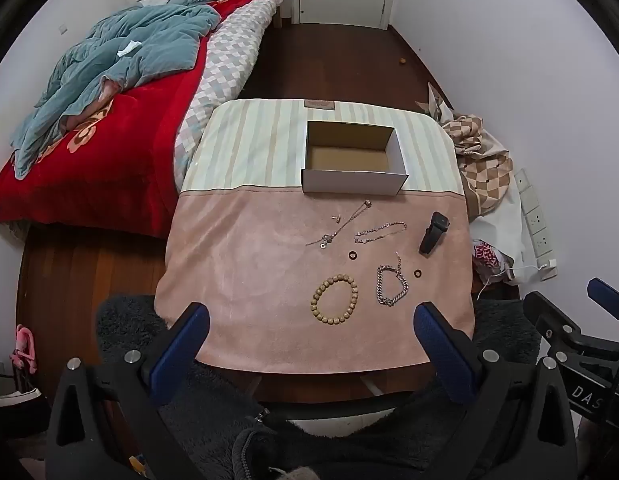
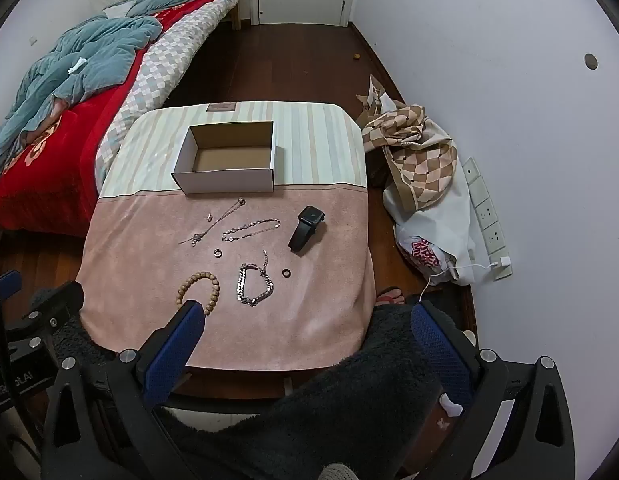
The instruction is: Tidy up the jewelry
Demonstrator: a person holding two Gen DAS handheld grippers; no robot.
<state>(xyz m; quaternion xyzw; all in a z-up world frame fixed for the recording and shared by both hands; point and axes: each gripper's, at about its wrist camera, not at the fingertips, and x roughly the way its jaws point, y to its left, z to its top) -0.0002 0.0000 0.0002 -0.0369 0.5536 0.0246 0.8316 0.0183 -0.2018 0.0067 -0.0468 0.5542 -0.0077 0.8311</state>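
Left wrist view. Left gripper (image 1: 311,320) above the near edge of the tabletop (image 1: 237,280), fingers (image 1: 181,344) spread wide, nothing between them. Open box (image 1: 353,158) at the far side, on the striped half of the cloth, empty inside. On the pink half, all apart from each other: bead bracelet (image 1: 334,299) nearest the near edge, chain bracelet (image 1: 390,285) just to its right, one ring (image 1: 418,273) right of that chain, second ring (image 1: 352,255) further in. Thin bracelet (image 1: 379,232) and necklace (image 1: 341,226) closer to the box, a small earring (image 1: 336,218) beside the necklace. Watch (image 1: 433,232) toward the right edge. Part of the right gripper (image 1: 569,332) visible at the right border.

Right wrist view. Right gripper (image 2: 309,320) near the near right corner, fingers (image 2: 441,344) released and wide apart, gripping nothing; dark fleece sleeve (image 2: 349,392) below. Left finger tip overlapping the bead bracelet (image 2: 205,280) in the picture; touching or not, cannot tell. Chain bracelet (image 2: 253,284) in the middle, ring (image 2: 285,272) to its right, second ring (image 2: 218,253) further in. Watch (image 2: 307,226) toward the right edge, box (image 2: 225,180) at the far side.
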